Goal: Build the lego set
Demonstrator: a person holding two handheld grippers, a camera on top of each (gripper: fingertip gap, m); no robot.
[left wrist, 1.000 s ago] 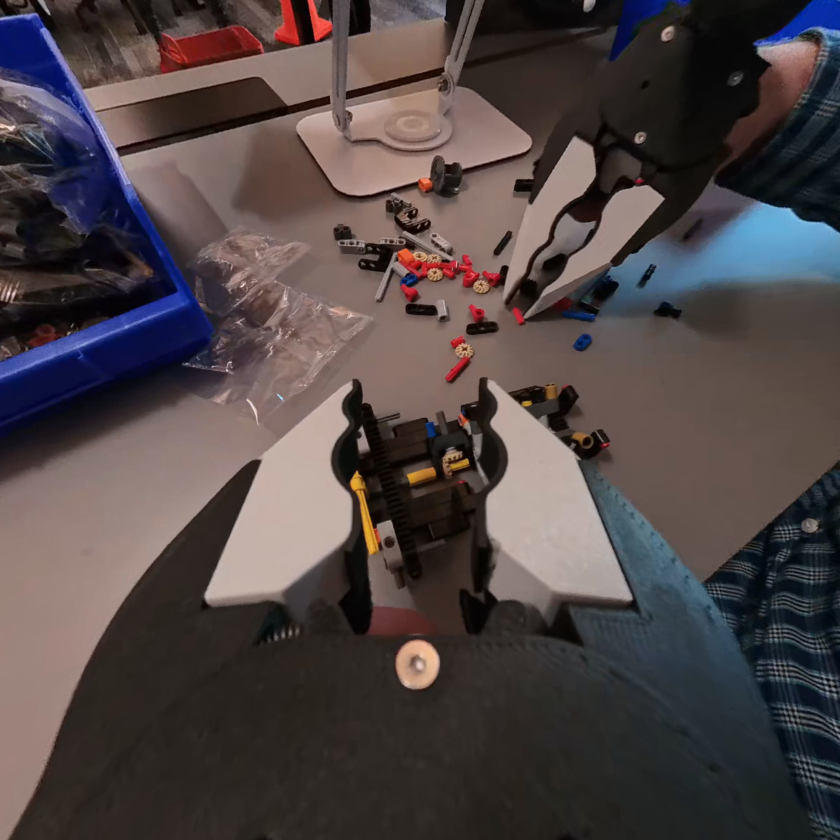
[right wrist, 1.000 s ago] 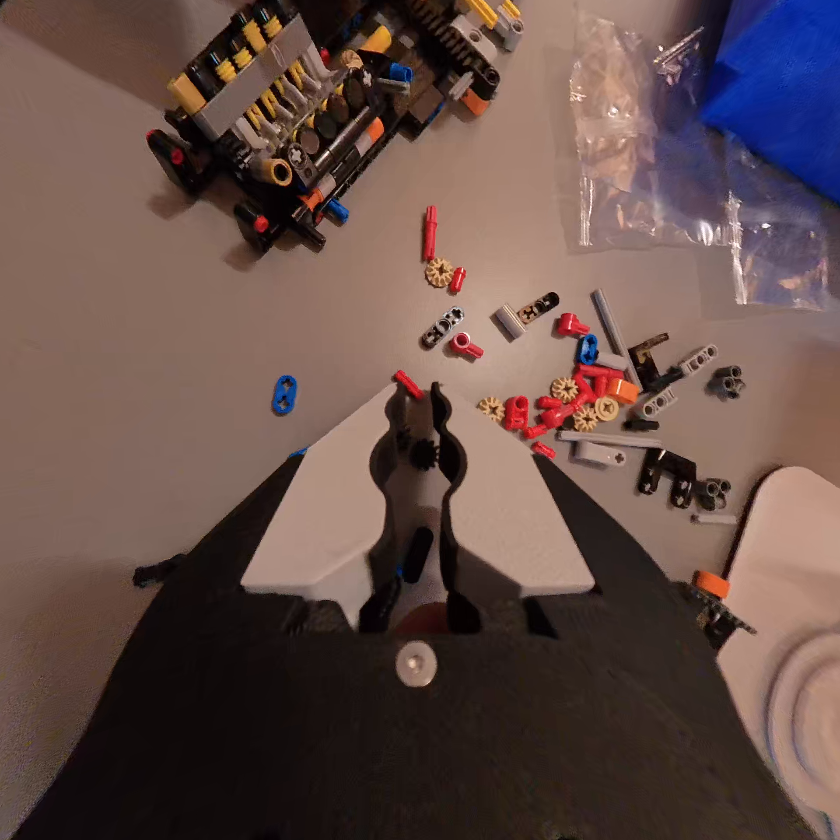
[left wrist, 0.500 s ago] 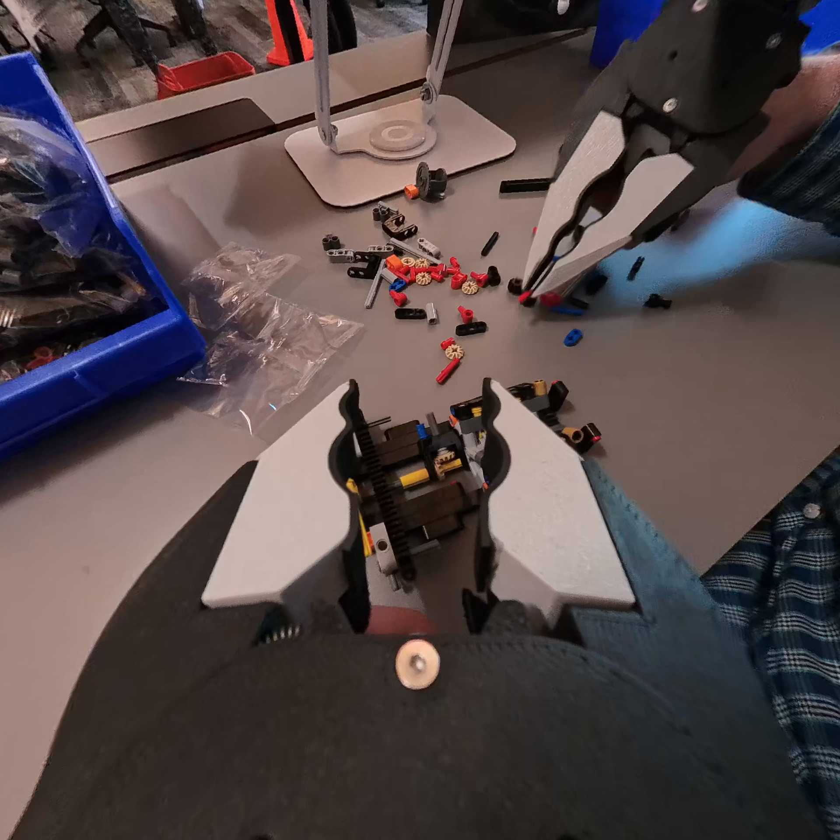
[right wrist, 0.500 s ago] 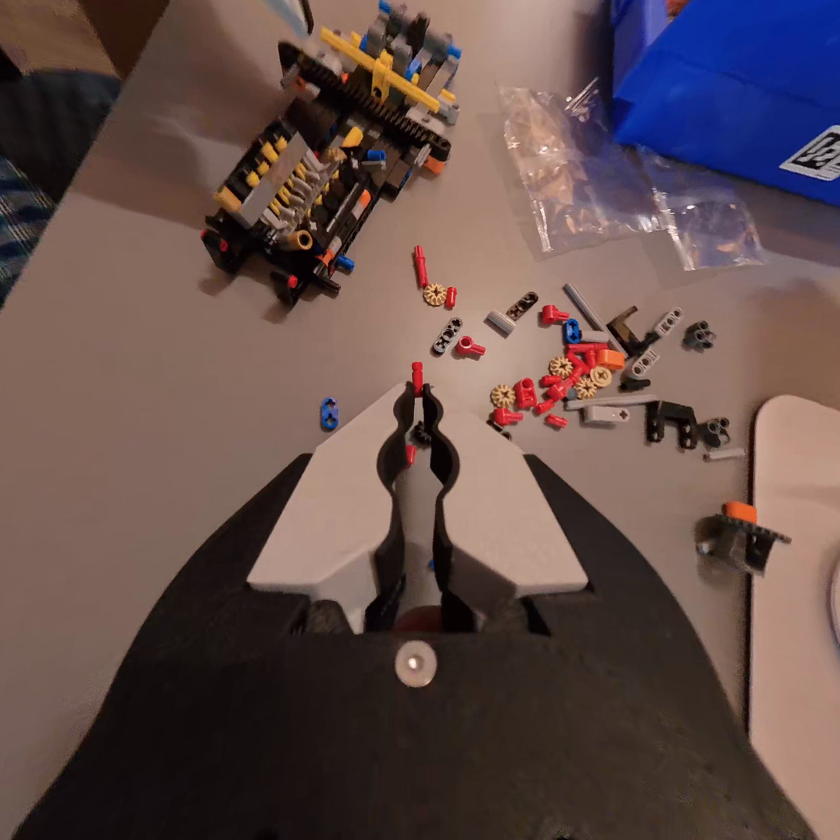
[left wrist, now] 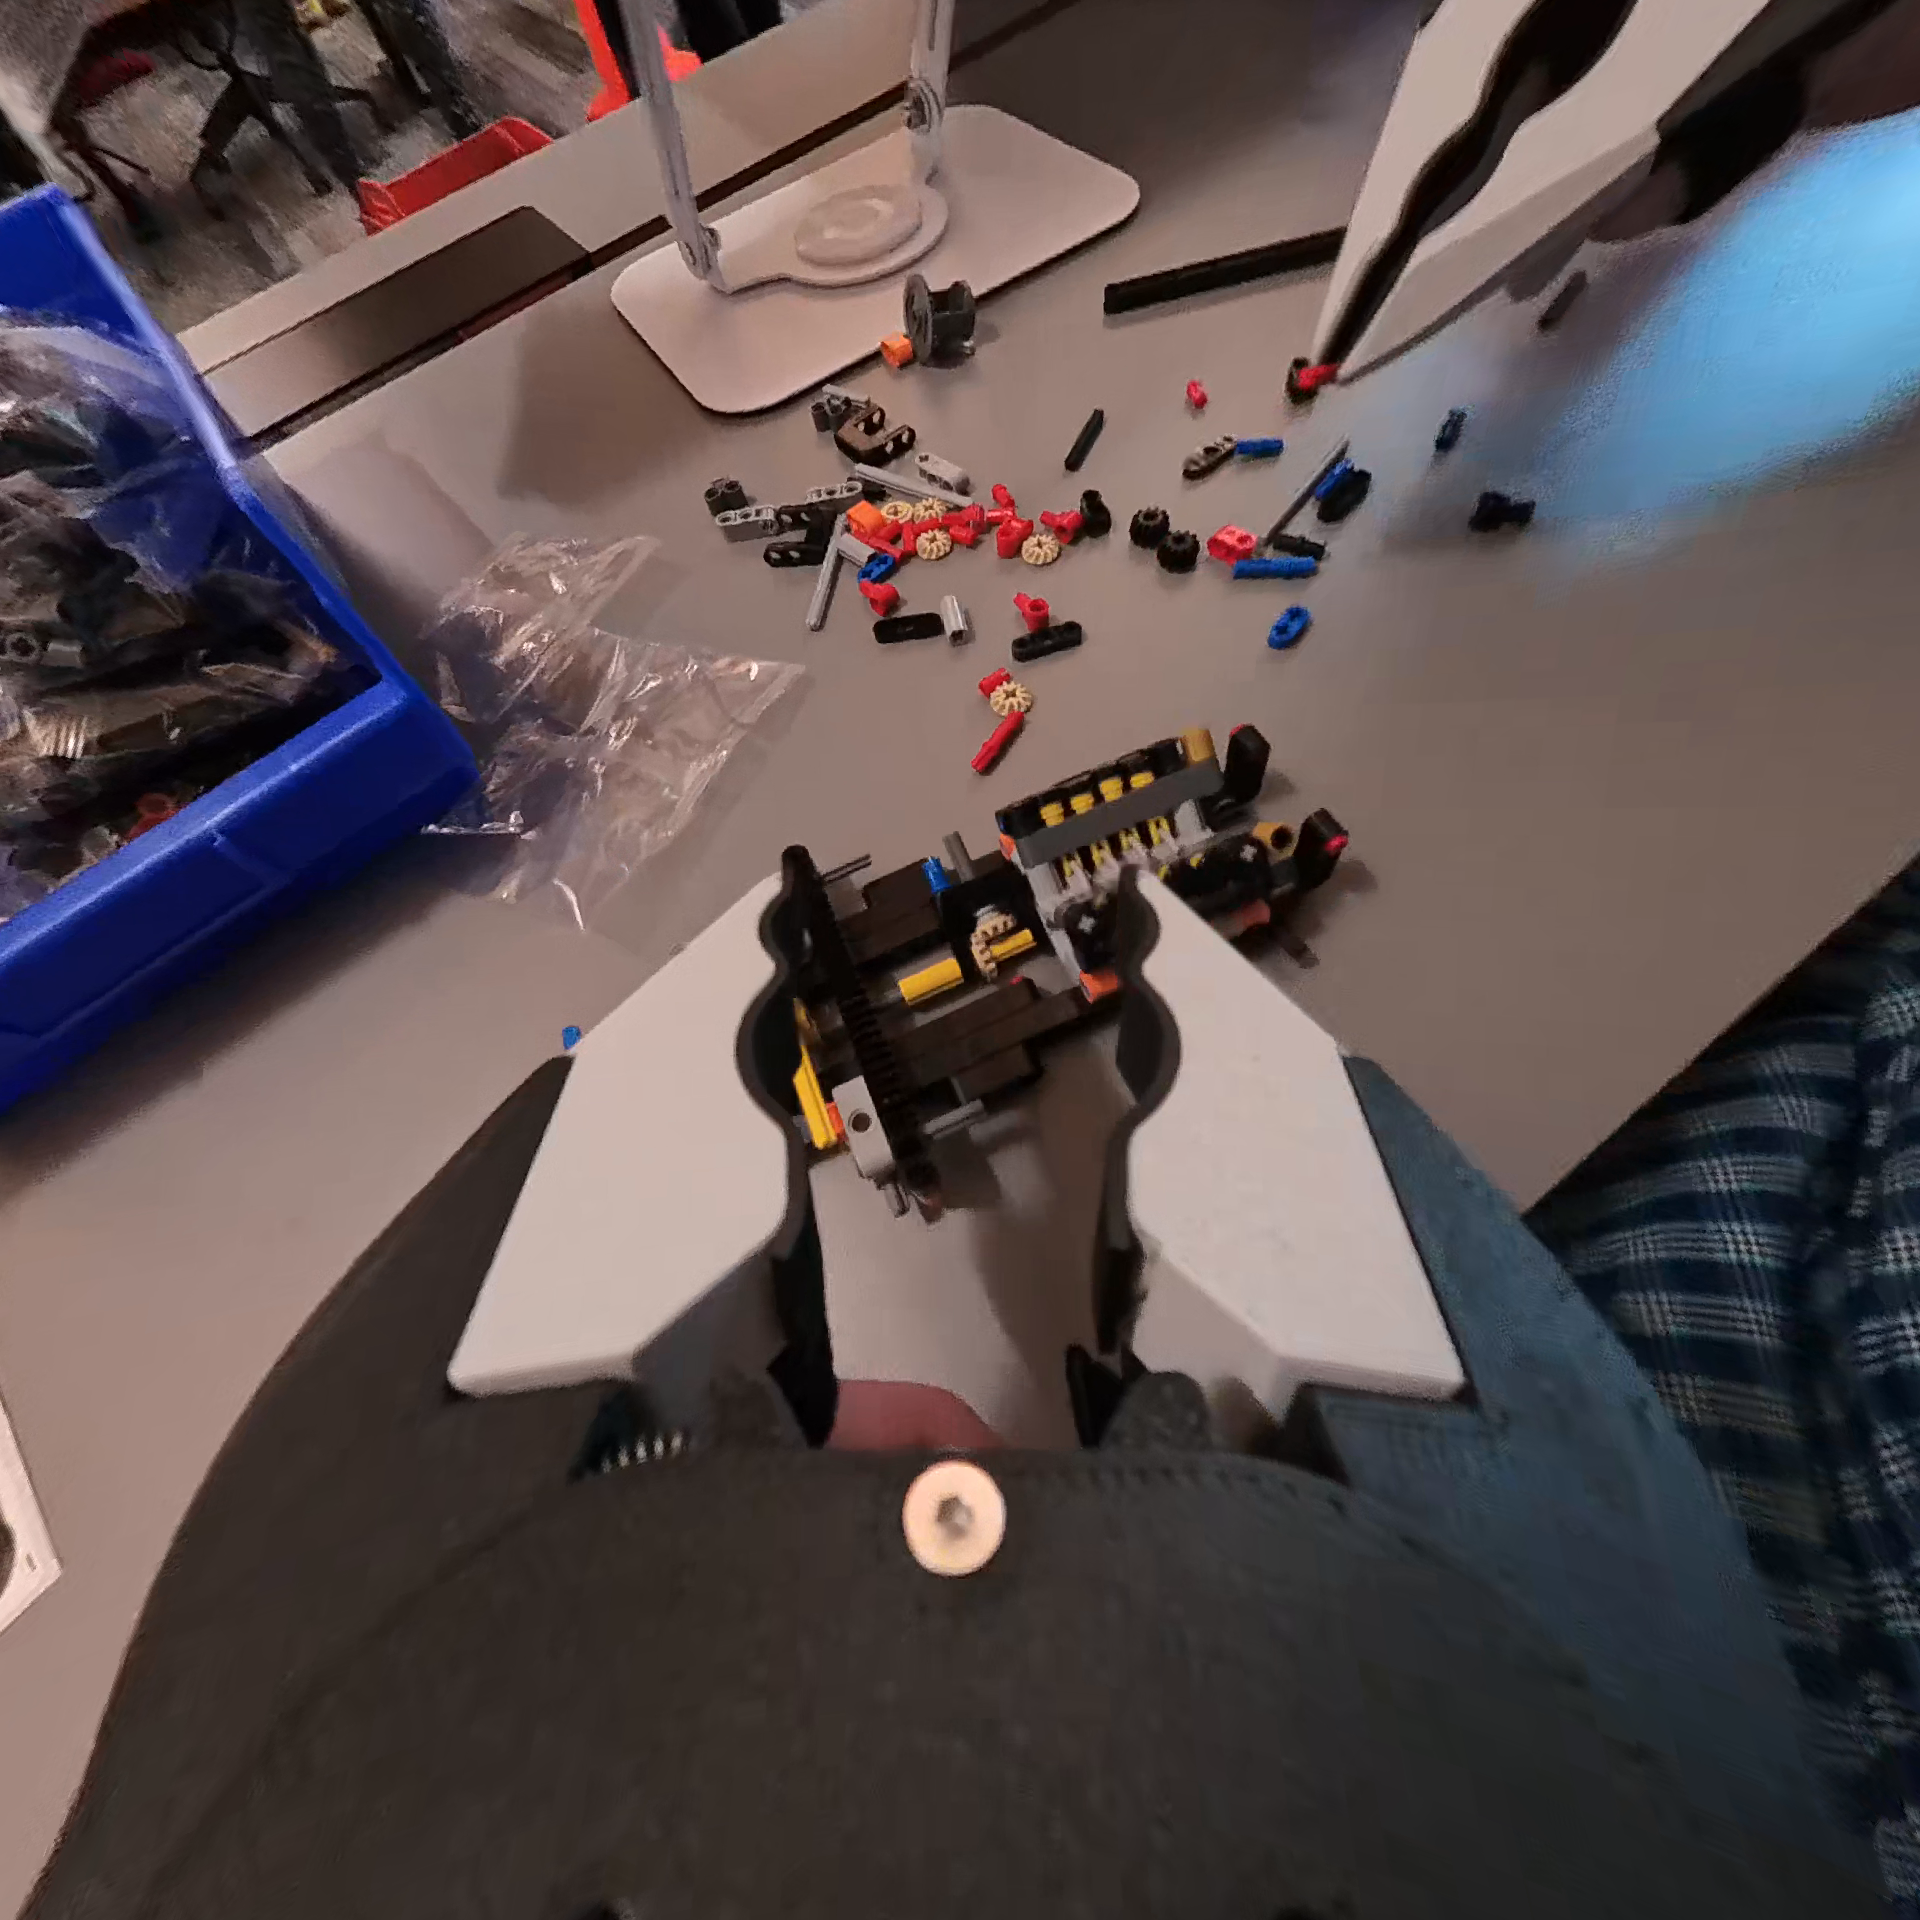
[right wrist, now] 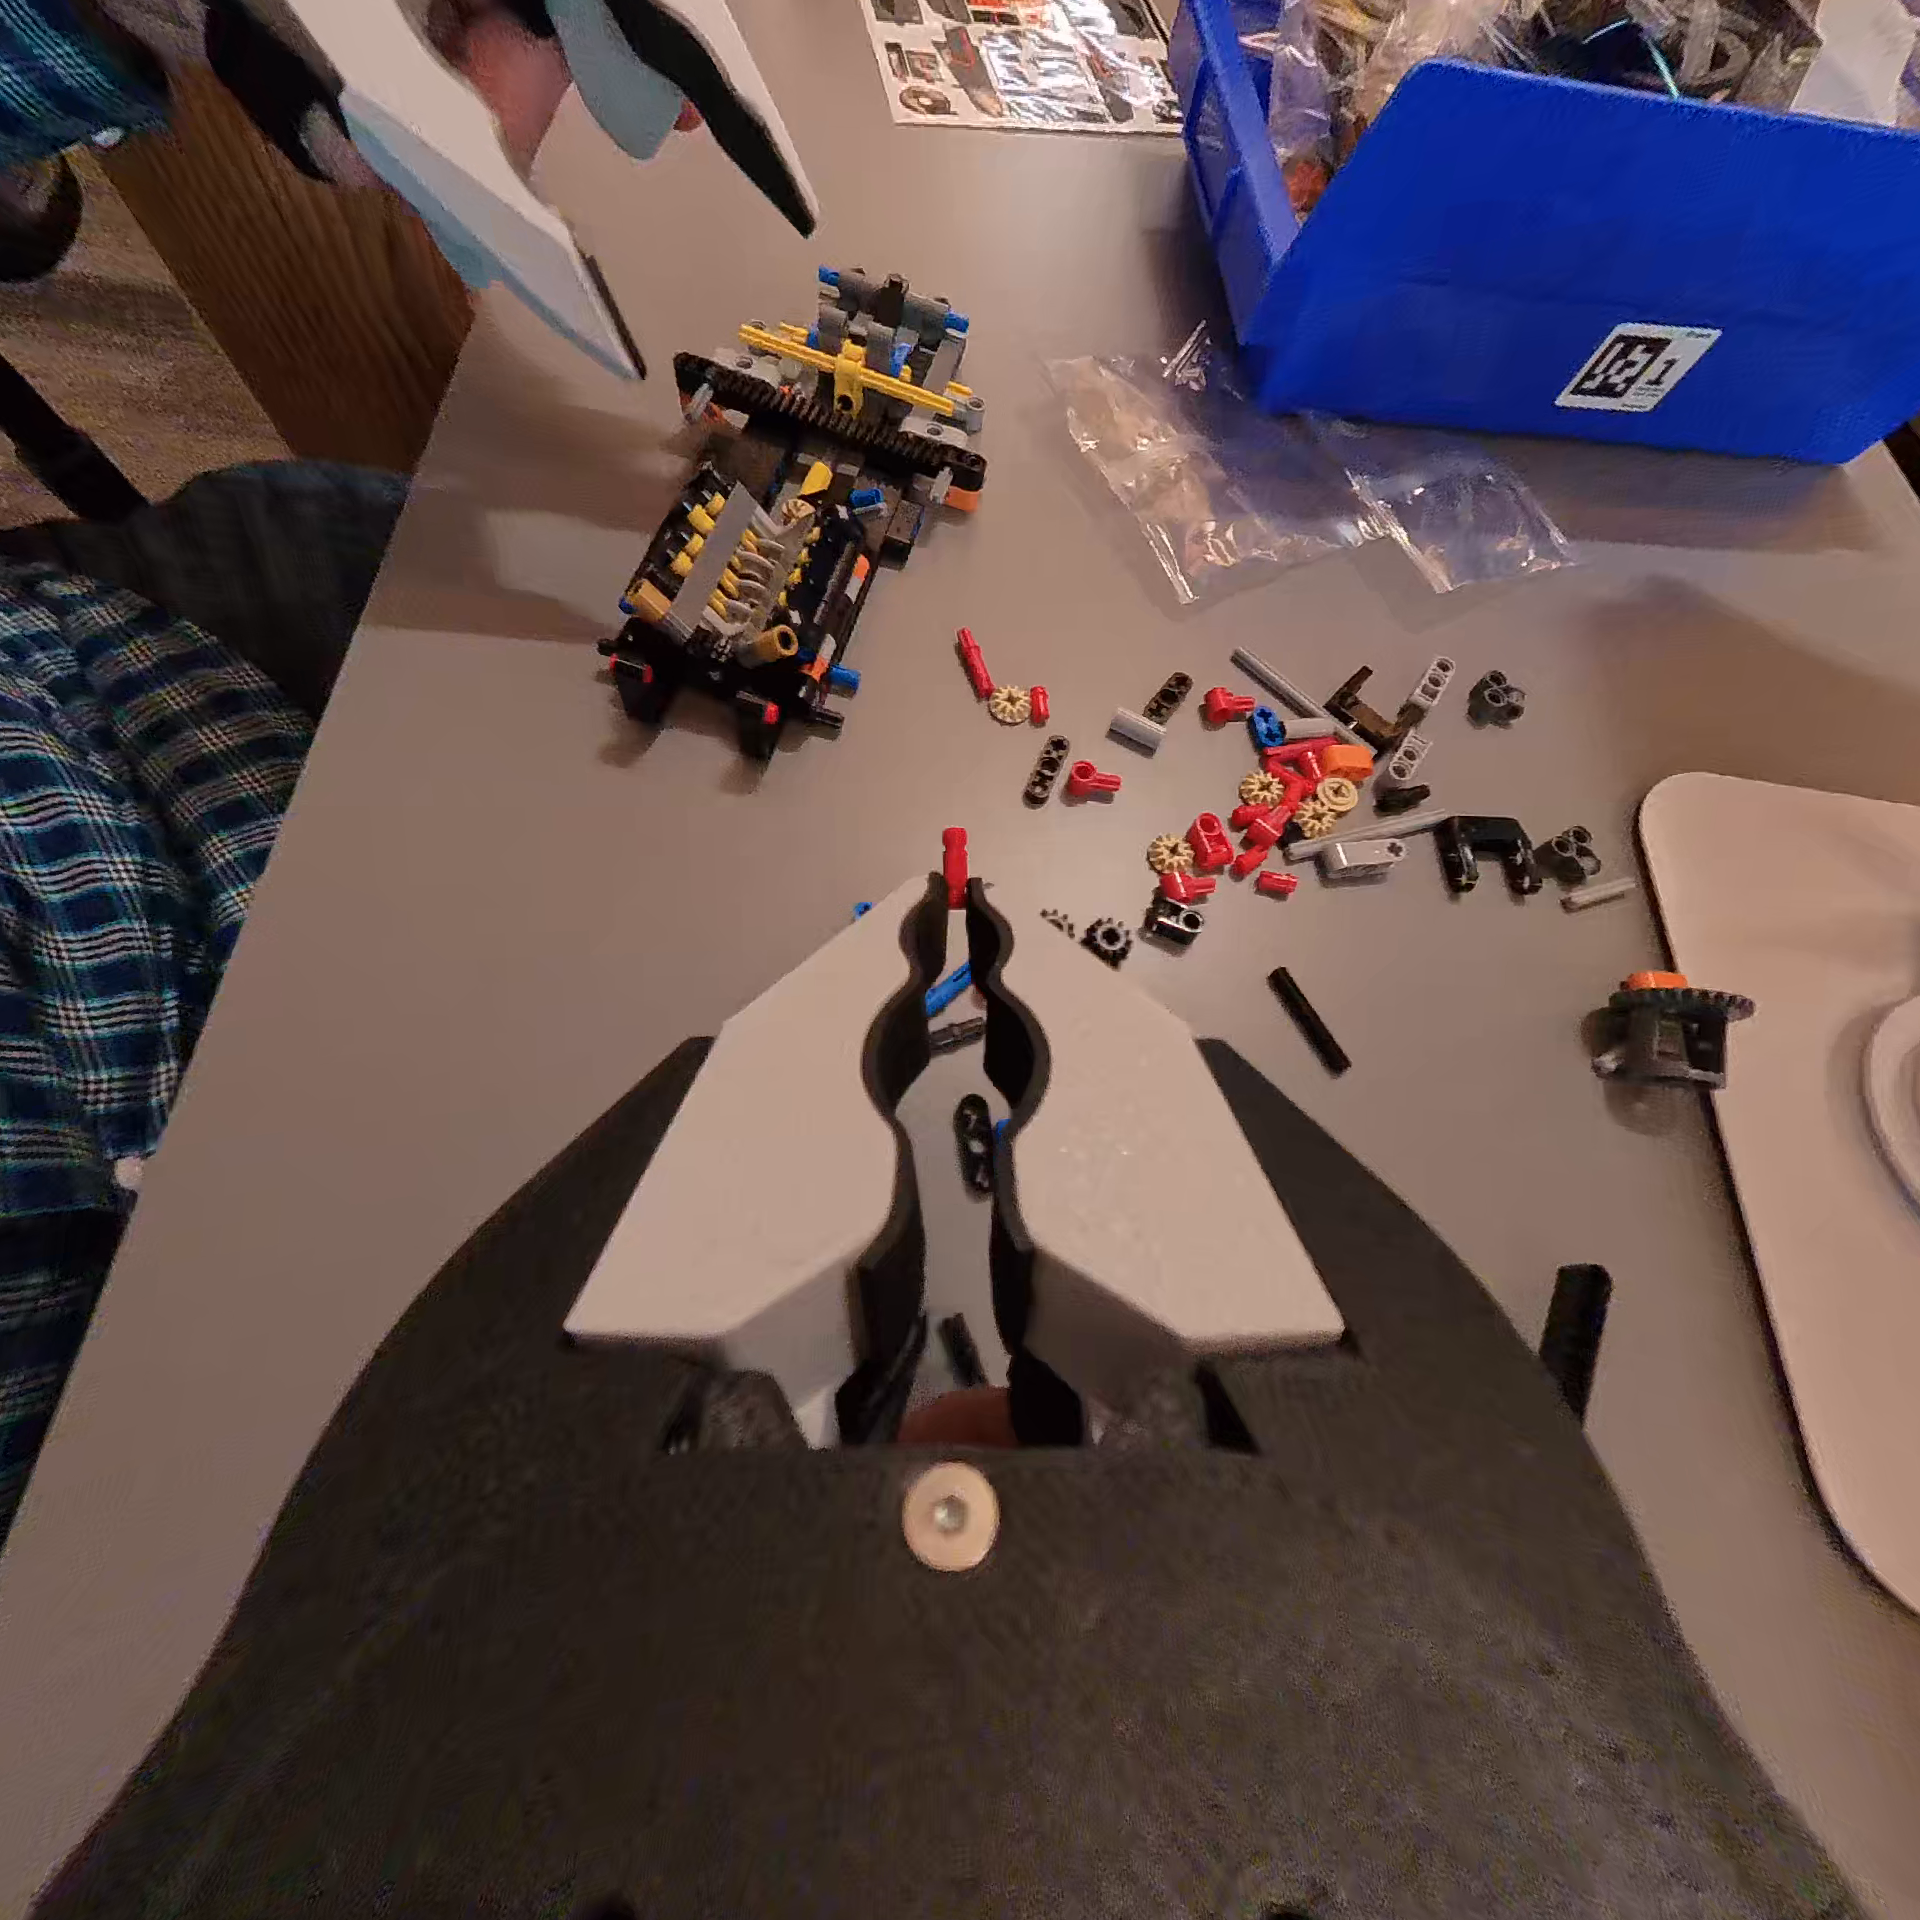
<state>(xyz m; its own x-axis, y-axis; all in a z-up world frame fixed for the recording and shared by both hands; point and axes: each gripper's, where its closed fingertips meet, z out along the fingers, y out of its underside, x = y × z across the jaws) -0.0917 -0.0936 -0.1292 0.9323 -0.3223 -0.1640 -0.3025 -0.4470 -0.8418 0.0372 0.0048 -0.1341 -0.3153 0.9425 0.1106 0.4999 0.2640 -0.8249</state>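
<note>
On the left sits the blue bin [left wrist: 208, 790], with clear bags [left wrist: 592, 707] beside it. The left gripper [left wrist: 961, 904] has its fingers wide open around the half-built lego car [right wrist: 800, 520], which rests on the counter [left wrist: 1455, 831]; a second ago it was lower over the car. To the right lie the loose pieces [right wrist: 1299, 800]. The right gripper [right wrist: 958, 883] was down among them and has now lifted up, fingers closed on a small red pin [right wrist: 954, 857]. The pin has been picked, so it likely goes into the car next.
</note>
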